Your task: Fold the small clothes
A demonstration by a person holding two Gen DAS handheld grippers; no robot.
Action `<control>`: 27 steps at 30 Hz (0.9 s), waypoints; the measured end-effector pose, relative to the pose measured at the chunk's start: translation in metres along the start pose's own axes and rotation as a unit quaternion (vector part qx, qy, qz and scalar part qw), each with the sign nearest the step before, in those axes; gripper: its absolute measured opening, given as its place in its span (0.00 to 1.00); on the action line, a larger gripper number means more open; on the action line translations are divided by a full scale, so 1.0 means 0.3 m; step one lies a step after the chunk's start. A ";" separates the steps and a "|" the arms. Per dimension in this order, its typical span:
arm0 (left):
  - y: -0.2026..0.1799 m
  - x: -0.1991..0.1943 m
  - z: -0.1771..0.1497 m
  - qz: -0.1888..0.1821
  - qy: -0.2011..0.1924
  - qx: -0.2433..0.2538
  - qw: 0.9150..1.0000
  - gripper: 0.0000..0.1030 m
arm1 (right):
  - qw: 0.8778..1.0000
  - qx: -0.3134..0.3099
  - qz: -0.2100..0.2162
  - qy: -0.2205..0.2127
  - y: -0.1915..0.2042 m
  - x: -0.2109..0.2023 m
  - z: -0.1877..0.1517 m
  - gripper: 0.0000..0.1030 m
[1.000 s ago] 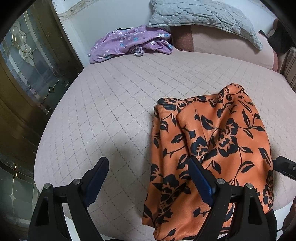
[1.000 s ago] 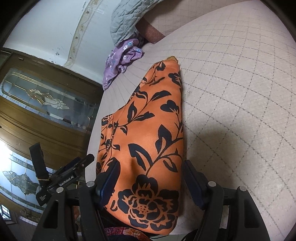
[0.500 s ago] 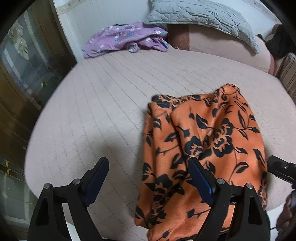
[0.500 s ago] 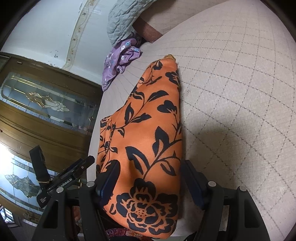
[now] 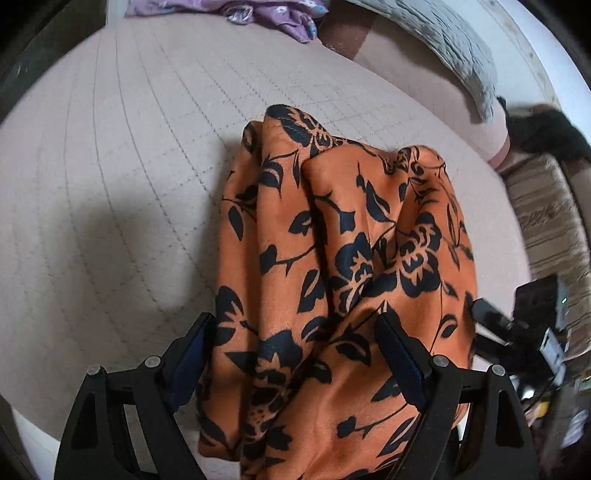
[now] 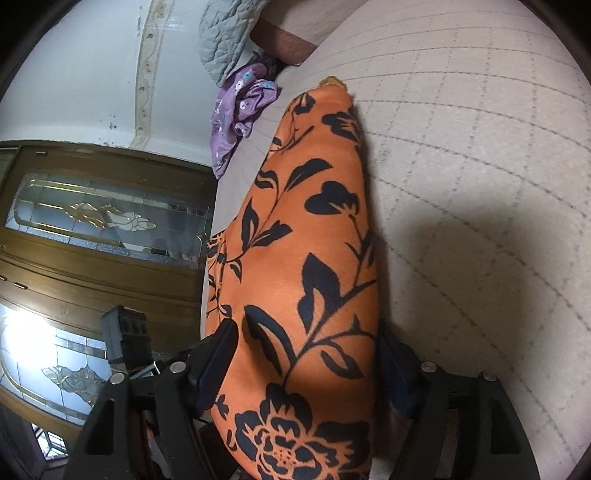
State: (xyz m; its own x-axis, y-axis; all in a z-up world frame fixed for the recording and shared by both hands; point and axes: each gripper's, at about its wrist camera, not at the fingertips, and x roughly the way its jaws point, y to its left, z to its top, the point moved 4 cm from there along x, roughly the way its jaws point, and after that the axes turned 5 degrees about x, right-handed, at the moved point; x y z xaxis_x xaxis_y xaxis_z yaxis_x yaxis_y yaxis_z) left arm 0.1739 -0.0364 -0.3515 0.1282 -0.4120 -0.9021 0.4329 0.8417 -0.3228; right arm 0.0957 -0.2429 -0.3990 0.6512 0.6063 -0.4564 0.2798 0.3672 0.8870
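Note:
An orange garment with black flowers (image 5: pixel 343 258) lies bunched on the quilted bed, its near end hanging over the bed's edge. My left gripper (image 5: pixel 295 354) is open, its fingers spread either side of the cloth's near end. In the right wrist view the same garment (image 6: pixel 306 258) runs up the middle. My right gripper (image 6: pixel 306 358) is open too, with the cloth lying between its fingers. Neither gripper pinches the cloth.
A purple flowered garment (image 5: pixel 266 11) lies at the far edge of the bed (image 5: pixel 110 166), under a grey quilted pillow (image 5: pixel 458 48). A wooden door with glass panes (image 6: pixel 96 221) stands to the left. The other gripper's body (image 5: pixel 524 325) shows at right.
My left gripper has moved right and forward, so the orange garment now lies between its fingers. The right gripper has barely shifted. Both stay open.

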 end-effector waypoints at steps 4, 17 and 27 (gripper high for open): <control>-0.015 0.007 0.013 -0.016 -0.004 -0.001 1.000 0.77 | 1.000 -0.012 -0.005 -0.001 0.020 0.030 0.000 0.75; -0.042 0.044 0.026 -0.008 -0.005 -0.002 1.000 0.83 | 0.998 -0.056 -0.038 -0.015 0.046 0.069 -0.021 0.65; -0.080 0.003 0.033 -0.002 -0.037 0.025 0.999 0.33 | 0.998 -0.052 -0.037 -0.024 0.055 0.030 -0.030 0.56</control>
State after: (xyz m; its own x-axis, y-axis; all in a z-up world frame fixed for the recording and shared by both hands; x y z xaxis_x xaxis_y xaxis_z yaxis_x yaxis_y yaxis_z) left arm 0.1725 -0.0604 -0.3417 0.1906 -0.4408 -0.8771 0.4769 0.8226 -0.3098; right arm 0.0998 -0.2250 -0.3893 0.6651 0.5416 -0.5142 0.2556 0.4819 0.8381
